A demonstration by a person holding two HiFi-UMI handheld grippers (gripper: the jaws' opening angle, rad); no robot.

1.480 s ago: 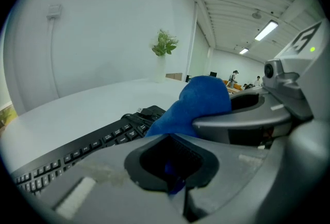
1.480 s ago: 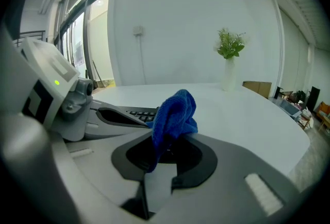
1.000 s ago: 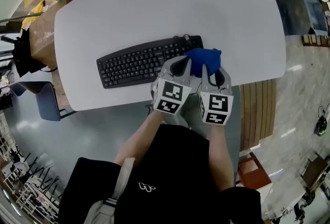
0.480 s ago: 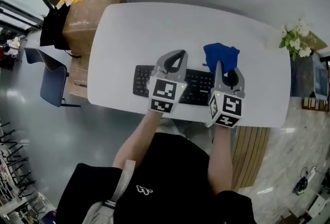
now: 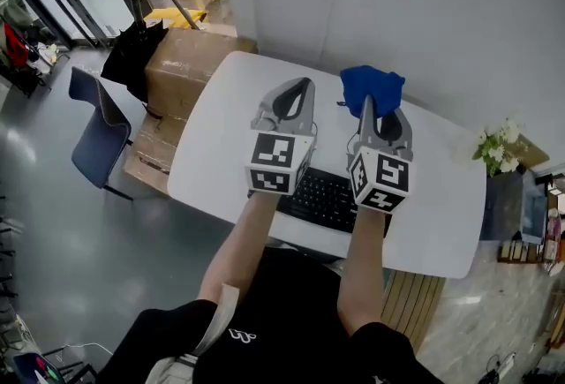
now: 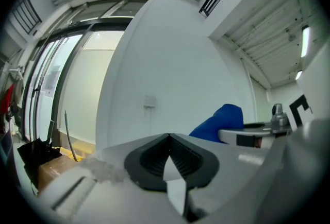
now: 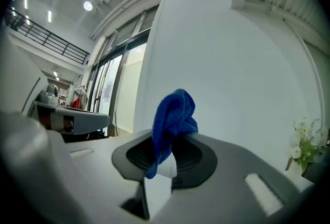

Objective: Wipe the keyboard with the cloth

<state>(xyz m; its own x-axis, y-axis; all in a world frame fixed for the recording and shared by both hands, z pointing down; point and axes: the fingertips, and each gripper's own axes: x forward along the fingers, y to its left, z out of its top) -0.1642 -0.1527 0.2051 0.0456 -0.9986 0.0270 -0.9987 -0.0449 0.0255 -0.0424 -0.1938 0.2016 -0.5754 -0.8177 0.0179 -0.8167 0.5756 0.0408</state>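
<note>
Cloth, one, pinched in right gripper; left gripper pressed together; one keyboard below.

Both grippers have lifted away from the keyboard: a second ago the left gripper and right gripper sat low at its right end, and now they are raised toward the white wall, with the keyboard under the wrists. The blue cloth, then down by the keys, is now carried up in the air. The head view has swung, showing more of the cardboard box and blue chair.
</note>
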